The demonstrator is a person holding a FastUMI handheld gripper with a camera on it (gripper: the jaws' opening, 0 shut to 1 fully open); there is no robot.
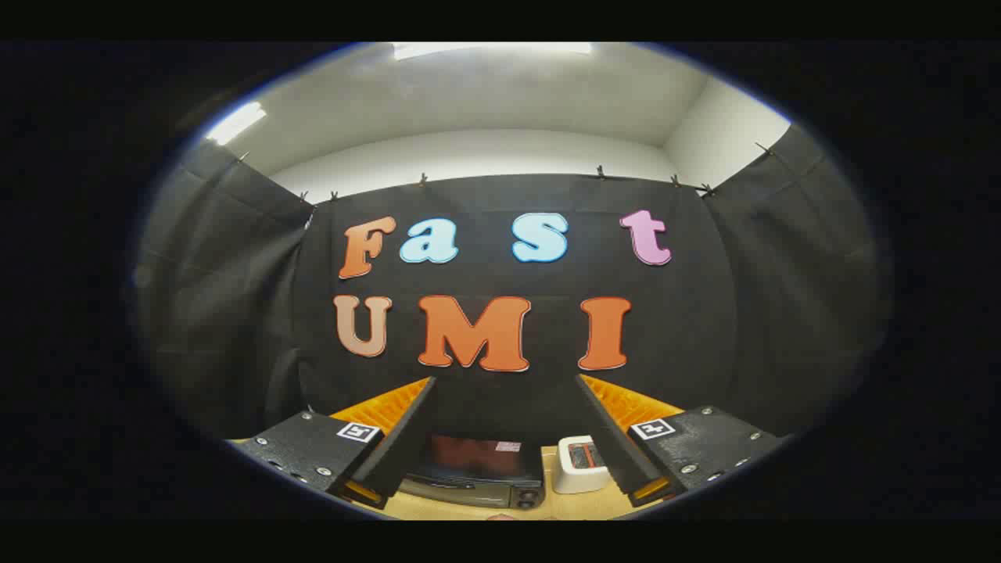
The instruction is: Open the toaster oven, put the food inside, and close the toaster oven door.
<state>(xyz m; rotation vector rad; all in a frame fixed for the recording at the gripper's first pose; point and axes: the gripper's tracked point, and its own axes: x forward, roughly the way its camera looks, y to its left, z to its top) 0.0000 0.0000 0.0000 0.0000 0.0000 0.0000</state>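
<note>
My gripper (504, 381) is held high above the table and stands open, with nothing between its fingers. Far below, seen in the wide gap between the fingers, sits the dark toaster oven (477, 473) on the wooden table (438, 508). Its glass door looks shut, with knobs at its right end. A small pinkish sliver (500, 517) lies on the table in front of the oven; I cannot tell what it is.
A small white appliance (580, 465) with a slot on top stands just right of the oven, close to my right finger. Black cloth walls close the booth at the back and on both sides.
</note>
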